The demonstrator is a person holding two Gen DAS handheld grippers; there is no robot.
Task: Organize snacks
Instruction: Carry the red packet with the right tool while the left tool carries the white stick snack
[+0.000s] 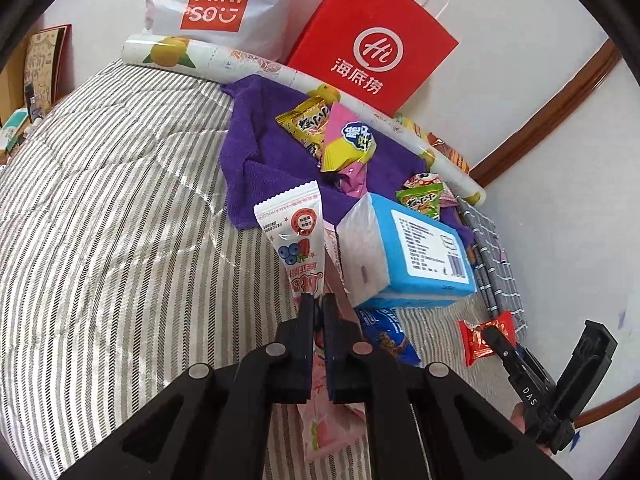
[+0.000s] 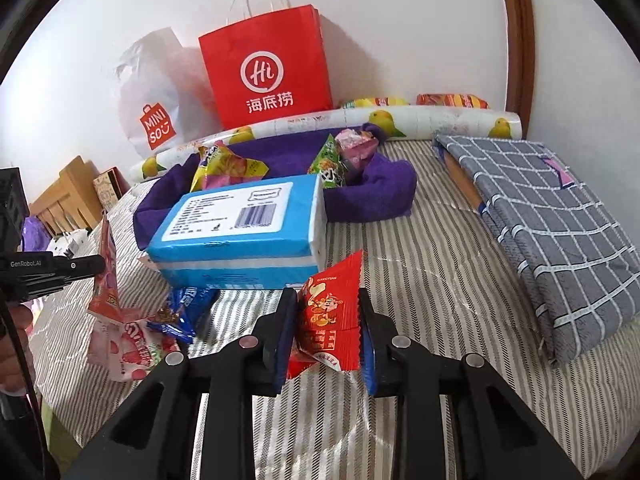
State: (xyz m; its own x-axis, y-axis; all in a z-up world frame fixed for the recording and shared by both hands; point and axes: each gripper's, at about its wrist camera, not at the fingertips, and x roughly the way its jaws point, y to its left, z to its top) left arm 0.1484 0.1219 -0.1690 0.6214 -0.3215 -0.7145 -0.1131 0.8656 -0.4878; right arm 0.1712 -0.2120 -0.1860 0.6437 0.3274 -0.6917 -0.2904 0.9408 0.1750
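So my left claw (image 1: 318,300) was angled down over the striped bed (image 1: 120,240), pinched tight on a pink-and-white snack pouch (image 1: 296,232) just left of the blue tissue pack (image 1: 408,248). Right claw (image 2: 328,312) tilted down too, clamped on a red candy packet (image 2: 330,312), near side.

Blue tissue pack (image 2: 240,232) blocks the purple towel (image 2: 372,192); striped bedding (image 2: 432,280) beside it lies open.
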